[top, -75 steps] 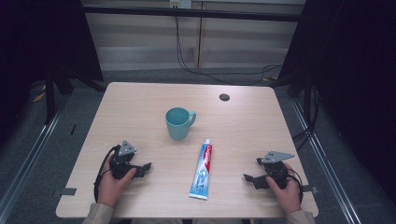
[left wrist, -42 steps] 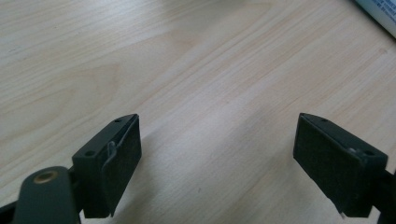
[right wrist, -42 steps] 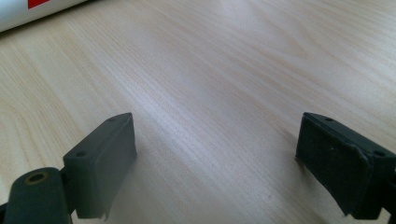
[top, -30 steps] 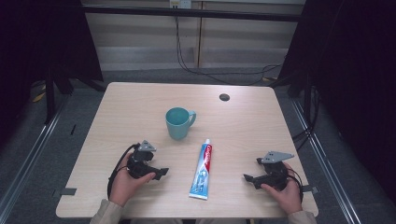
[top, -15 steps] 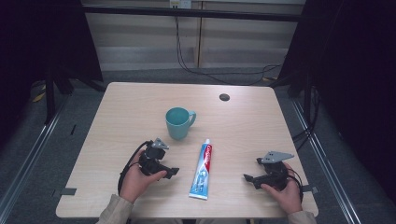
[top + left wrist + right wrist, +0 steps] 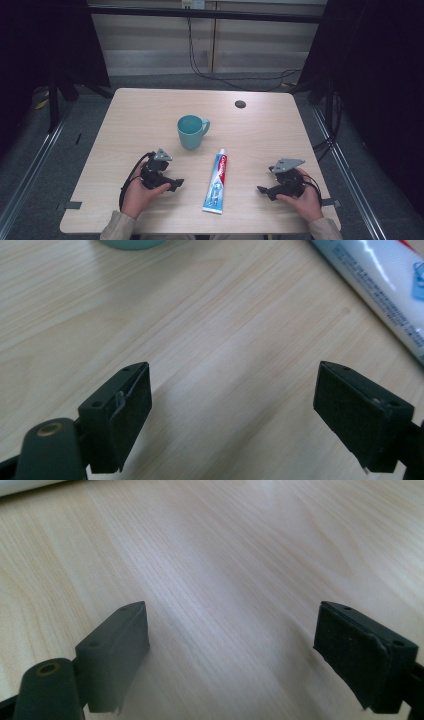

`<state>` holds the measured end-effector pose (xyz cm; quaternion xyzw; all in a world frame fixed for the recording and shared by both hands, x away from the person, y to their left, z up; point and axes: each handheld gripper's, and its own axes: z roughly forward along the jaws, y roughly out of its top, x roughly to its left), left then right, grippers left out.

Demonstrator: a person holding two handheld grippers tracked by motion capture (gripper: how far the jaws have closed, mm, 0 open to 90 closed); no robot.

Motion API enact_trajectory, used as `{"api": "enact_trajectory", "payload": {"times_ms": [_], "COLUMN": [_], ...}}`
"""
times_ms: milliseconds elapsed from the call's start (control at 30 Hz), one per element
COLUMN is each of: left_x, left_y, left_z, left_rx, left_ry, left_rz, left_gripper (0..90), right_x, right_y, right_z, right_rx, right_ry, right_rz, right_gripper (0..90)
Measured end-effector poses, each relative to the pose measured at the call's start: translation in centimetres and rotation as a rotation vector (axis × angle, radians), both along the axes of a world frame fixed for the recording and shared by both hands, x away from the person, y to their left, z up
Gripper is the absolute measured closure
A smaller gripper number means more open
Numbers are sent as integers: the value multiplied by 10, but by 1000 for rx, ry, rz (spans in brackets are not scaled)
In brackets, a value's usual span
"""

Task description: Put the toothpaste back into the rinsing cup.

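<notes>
Since the earlier frames our left tool (image 6: pixel 172 184) has slid toward 3 o'clock, closing on the toothpaste tube (image 6: pixel 216 183); right tool (image 6: pixel 263 190) stayed put. Both tools' jaws stand apart, nothing between. Tube lies flat on the worktop (image 6: pixel 125 130), at 6 o'clock from the cup (image 6: pixel 191 131). We judge it light, soft, slick; pinch mid-body across its width. Count: one tube, one cup, two tools.

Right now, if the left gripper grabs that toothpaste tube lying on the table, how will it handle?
The toothpaste tube lies flat and looks full, so it will probably give under the jaws rather than stay stiff. Its glossy skin may be a little slippery. Flattened at the near end, it seems unlikely to roll, though its round cap end might swing if nudged.
</notes>
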<state>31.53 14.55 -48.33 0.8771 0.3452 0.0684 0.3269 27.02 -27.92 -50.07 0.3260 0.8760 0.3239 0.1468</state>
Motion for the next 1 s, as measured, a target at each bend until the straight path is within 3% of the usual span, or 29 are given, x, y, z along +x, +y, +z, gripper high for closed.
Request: {"api": "enact_trajectory", "payload": {"times_ms": [33,300,367,433,533,633,700,800,1000], "left_x": [-1,-5,-6,-7,-8,-10,-10,-10,-11], "left_y": [5,15,18,19,19,19,21,23,28], "left_z": [-2,-3,-3,-3,-3,-3,-3,-3,-4], "left_rx": [-8,-17,-21,-24,-20,-27,-21,-25,-23], "left_ry": [-2,-8,-16,-13,-26,-33,-39,-44,-52], "left_rz": [15,26,34,29,28,29,25,31,35], "left_gripper": [156,156,157,156,157,157,157,157,157], "right_x": [5,22,29,34,37,42,44,46,54], "right_y": [10,40,50,58,65,79,86,93,108], "right_z": [6,22,26,28,30,34,36,36,37], "right_rx": [-44,-99,-80,-52,-72,-34,-54,-44,-24], "right_ry": [-2,-3,38,48,39,71,64,74,90], "right_rz": [35,130,126,138,157,153,161,173,135], "right_gripper": [141,150,150,153,158,165,165,166,166]}}
